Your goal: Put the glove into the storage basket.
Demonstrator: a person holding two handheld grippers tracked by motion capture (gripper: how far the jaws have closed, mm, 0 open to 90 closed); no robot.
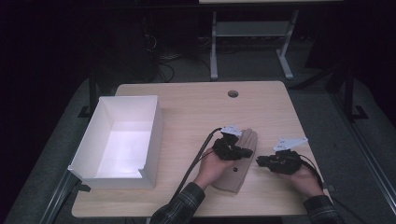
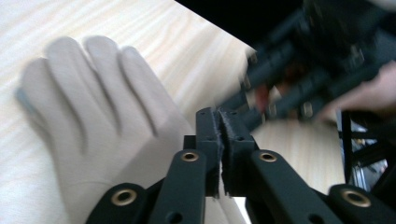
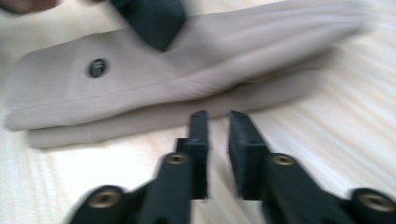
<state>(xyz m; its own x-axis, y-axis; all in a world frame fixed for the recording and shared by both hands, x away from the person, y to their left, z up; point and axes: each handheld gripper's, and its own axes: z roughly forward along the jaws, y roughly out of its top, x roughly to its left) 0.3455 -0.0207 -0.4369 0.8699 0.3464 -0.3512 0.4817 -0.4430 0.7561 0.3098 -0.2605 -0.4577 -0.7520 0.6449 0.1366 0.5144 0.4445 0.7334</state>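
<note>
The left gripper (image 2: 219,114) has its two black jaws pressed flat together; they lie over the wrist end of a beige glove (image 2: 100,116), and whether a pinch of fabric sits between them cannot be told. The right gripper (image 3: 218,116) has its jaws a narrow gap apart with nothing between them — only bare wood shows in the gap — and their tips point at the glove's long edge from just beside it.

From the high view, the glove (image 1: 249,140) lies flat on the light wooden table (image 1: 187,107), fingers pointing away from the person, a small dark button on its cuff. The left gripper (image 1: 243,151) rests over the glove's middle; the right gripper (image 1: 261,161) is just to its right, near the table's right edge.

A white open box (image 1: 105,140) stands at the left of the table, well apart from the glove, with nothing visible inside it.

By the look of things the work is at an early stage — the glove is not yet lifted, and if it is meant for the box, the whole carry is left to do.
</note>
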